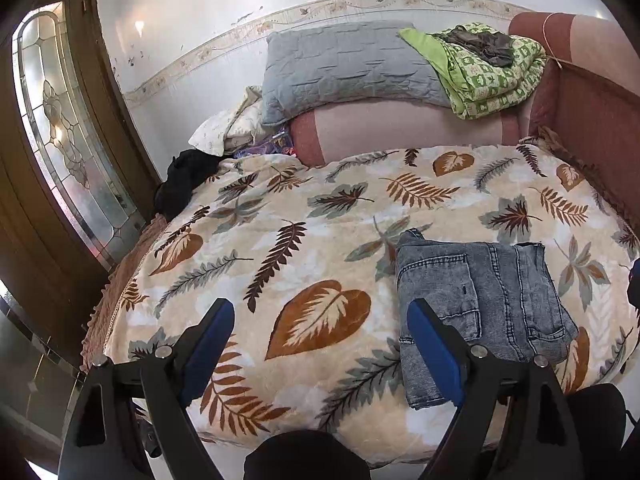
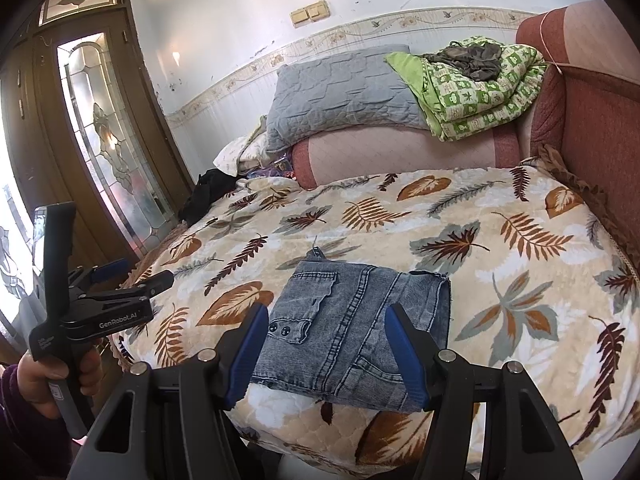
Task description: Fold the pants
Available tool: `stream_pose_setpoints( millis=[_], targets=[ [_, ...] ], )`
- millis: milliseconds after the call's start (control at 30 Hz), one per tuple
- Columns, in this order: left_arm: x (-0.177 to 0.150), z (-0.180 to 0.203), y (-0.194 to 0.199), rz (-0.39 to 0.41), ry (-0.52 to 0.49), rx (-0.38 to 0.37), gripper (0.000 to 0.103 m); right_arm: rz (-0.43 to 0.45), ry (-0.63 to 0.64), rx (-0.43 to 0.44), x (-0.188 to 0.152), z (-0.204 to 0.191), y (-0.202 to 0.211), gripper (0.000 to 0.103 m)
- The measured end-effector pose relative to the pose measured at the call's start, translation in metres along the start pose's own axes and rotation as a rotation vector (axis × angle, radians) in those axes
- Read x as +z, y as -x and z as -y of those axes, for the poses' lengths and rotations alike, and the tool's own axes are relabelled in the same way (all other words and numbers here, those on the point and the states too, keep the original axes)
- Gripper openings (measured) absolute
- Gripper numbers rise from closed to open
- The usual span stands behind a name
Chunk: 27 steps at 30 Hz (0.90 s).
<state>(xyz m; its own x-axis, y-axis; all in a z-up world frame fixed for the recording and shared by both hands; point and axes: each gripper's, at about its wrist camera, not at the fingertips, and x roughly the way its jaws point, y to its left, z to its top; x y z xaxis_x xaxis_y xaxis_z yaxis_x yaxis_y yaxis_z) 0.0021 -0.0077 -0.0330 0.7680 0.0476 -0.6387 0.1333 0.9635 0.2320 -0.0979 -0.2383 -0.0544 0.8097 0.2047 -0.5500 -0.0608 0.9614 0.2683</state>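
Observation:
The grey-blue denim pants (image 1: 480, 304) lie folded into a compact rectangle near the front edge of the bed, also in the right wrist view (image 2: 356, 328). My left gripper (image 1: 320, 320) is open and empty, held above the blanket just left of the pants. My right gripper (image 2: 326, 328) is open and empty, its blue pads (image 2: 408, 356) standing apart on either side of the folded pants, above them. The left gripper also shows in the right wrist view (image 2: 132, 280), held in a hand at the far left.
A leaf-patterned blanket (image 1: 304, 216) covers the bed. A grey pillow (image 1: 344, 64), a green quilt (image 1: 492, 76) and a red bolster (image 1: 404, 128) sit at the back. Black cloth (image 1: 180, 180) lies at the left edge. A wooden glass door (image 1: 60, 128) stands left.

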Motion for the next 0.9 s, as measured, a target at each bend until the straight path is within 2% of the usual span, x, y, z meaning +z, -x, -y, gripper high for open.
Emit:
stream_pose_setpoints(
  millis=[900],
  targets=[
    [-0.003,0.003,-0.023,-0.045,-0.002,-0.004,0.089,-0.044,-0.012,-0.002,-0.004,0.005,-0.021,0.064]
  ],
)
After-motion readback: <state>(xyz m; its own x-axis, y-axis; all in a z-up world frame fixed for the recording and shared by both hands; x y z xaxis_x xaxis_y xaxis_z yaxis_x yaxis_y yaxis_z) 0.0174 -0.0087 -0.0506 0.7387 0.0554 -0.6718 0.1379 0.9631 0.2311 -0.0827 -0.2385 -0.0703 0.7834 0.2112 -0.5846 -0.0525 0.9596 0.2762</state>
